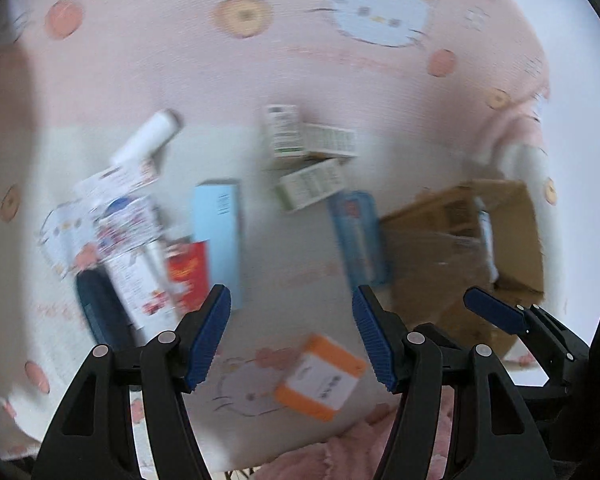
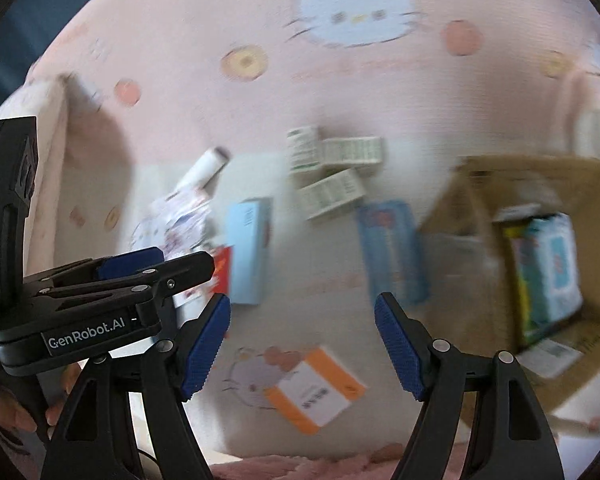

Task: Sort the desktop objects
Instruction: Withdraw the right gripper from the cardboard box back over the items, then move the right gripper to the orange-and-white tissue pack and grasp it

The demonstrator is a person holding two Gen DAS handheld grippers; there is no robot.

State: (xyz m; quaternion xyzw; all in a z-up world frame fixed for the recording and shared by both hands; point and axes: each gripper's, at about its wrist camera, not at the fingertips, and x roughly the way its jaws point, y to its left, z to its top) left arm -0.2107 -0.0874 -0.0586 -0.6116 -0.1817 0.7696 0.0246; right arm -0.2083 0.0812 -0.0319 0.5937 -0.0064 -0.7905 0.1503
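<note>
Both views are motion-blurred. My left gripper [image 1: 292,336] is open and empty above an orange-and-white box [image 1: 320,376]. My right gripper [image 2: 302,350] is open and empty above the same box [image 2: 316,390]. Further off lie a light blue box [image 1: 218,228], a blue flat pack [image 1: 358,236], several white-and-green boxes [image 1: 308,160], a red packet [image 1: 188,276], a white roll [image 1: 148,140] and printed leaflets [image 1: 108,216]. The left gripper [image 2: 140,272] shows at the left of the right wrist view; the right gripper's fingertip [image 1: 496,314] shows at the right of the left wrist view.
An open cardboard box [image 2: 480,248] stands at the right and holds a light blue package [image 2: 556,264]; it also shows in the left wrist view [image 1: 460,240]. A pink cat-print cloth [image 1: 180,60] covers the surface. A dark blue object [image 1: 100,312] lies at the left.
</note>
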